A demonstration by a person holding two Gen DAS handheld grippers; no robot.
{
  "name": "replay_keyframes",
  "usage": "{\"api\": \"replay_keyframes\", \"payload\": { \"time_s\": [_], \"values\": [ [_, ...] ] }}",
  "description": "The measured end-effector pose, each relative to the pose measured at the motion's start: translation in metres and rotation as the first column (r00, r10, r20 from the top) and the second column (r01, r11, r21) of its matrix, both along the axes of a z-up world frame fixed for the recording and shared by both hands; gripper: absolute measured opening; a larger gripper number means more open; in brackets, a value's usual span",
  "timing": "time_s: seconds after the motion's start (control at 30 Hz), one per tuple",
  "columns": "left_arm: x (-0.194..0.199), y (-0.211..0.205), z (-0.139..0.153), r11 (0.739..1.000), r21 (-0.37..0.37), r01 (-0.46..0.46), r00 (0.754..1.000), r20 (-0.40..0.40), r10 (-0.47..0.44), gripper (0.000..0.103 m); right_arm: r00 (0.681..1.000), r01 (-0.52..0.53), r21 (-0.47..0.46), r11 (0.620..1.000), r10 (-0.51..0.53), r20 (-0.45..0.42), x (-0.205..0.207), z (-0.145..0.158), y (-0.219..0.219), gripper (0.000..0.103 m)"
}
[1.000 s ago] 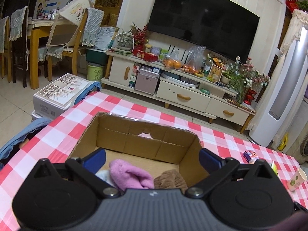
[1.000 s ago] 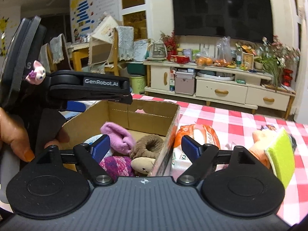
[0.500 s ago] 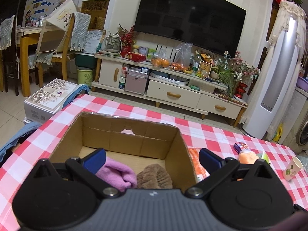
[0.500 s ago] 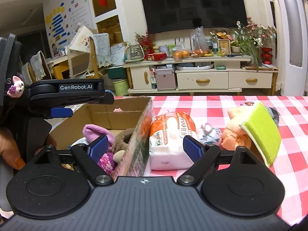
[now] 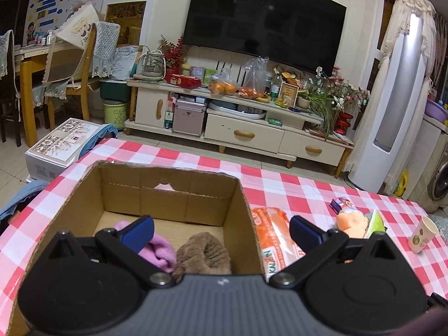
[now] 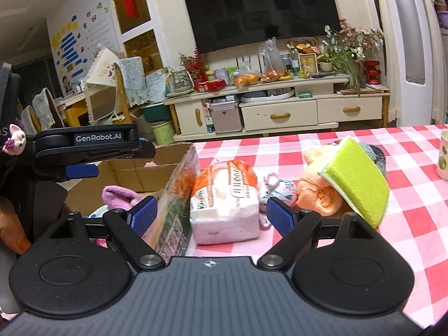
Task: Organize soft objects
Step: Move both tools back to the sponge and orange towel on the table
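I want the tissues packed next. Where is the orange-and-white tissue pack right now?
In the right wrist view the orange-and-white tissue pack lies on the checked tablecloth, just right of the open cardboard box, with an orange knitted toy further right.

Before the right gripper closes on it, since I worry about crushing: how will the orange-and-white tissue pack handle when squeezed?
The tissue pack looks soft: its plastic wrap is wrinkled and bulging, so it will probably dent rather than break. It is likely light for its bulk. The glossy film may slip between the pads of the open right gripper, so grip its middle.

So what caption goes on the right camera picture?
Open right gripper faces a tissue pack beside the cardboard box.
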State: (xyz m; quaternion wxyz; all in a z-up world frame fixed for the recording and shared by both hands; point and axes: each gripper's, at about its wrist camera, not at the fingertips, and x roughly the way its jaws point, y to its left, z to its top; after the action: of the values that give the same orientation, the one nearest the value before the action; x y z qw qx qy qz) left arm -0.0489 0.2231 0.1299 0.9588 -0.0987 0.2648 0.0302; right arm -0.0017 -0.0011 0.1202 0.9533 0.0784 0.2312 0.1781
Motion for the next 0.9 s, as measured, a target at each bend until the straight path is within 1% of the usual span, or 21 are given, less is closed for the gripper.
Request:
{"api": "replay_keyframes", "payload": {
  "time_s": [0.4, 0.9],
  "values": [
    [0.000, -0.023, 0.001, 0.999, 0.014, 0.038, 0.999, 0.007, -0.038, 0.102, 0.997, 0.073, 0.043, 0.996, -0.072, -0.011, 0.000, -0.004, -0.006, 0.103],
    [0.003, -0.055, -0.002, 0.994, 0.046, 0.098, 0.995, -0.001, -0.098, 0.102, 0.991, 0.134, 0.063, 0.989, -0.133, -0.024, -0.004, -0.008, -0.004, 0.103]
  ]
}}
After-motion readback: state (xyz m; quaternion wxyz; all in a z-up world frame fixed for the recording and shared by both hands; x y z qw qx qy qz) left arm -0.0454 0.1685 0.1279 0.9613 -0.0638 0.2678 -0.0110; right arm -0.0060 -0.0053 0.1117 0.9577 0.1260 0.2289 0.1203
